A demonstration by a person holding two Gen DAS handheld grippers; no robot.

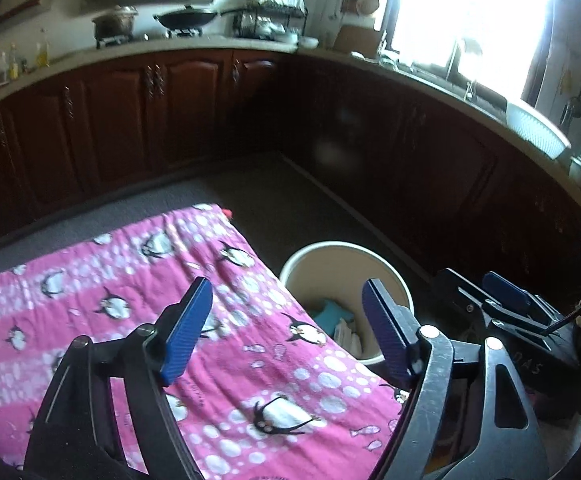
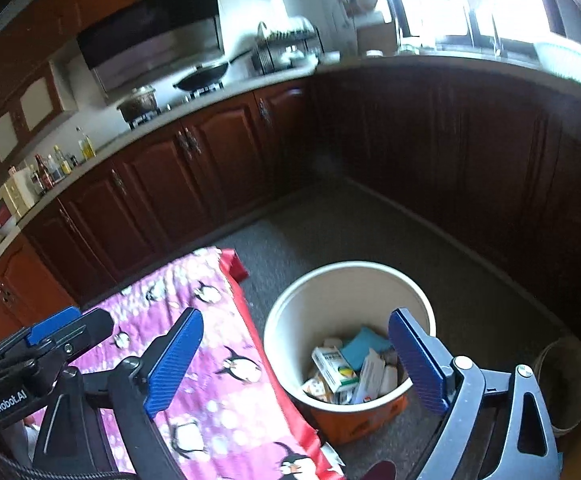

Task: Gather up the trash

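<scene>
An orange bin with a cream inside point(image 2: 370, 280) point(image 1: 310, 256) stands on the floor beside the table and holds trash point(image 2: 350, 368): small boxes, papers and a teal piece point(image 1: 330, 312). My left gripper point(image 1: 286, 328) hangs above the pink penguin cloth point(image 1: 130, 280), jaws open and empty. My right gripper point(image 2: 294, 360) is over the bin's left side, jaws wide open with nothing between the blue pads. In the left wrist view the right gripper point(image 1: 502, 300) appears at the right edge. In the right wrist view the left gripper point(image 2: 62, 328) shows at the left edge.
The pink cloth point(image 2: 210, 360) covers a table with a red edge point(image 2: 234, 264). Dark wood cabinets point(image 2: 194, 184) and a counter with a wok point(image 2: 202, 76), a pot and bottles curve around the grey floor point(image 2: 330, 224). A dark round basket point(image 2: 566, 380) sits right of the bin.
</scene>
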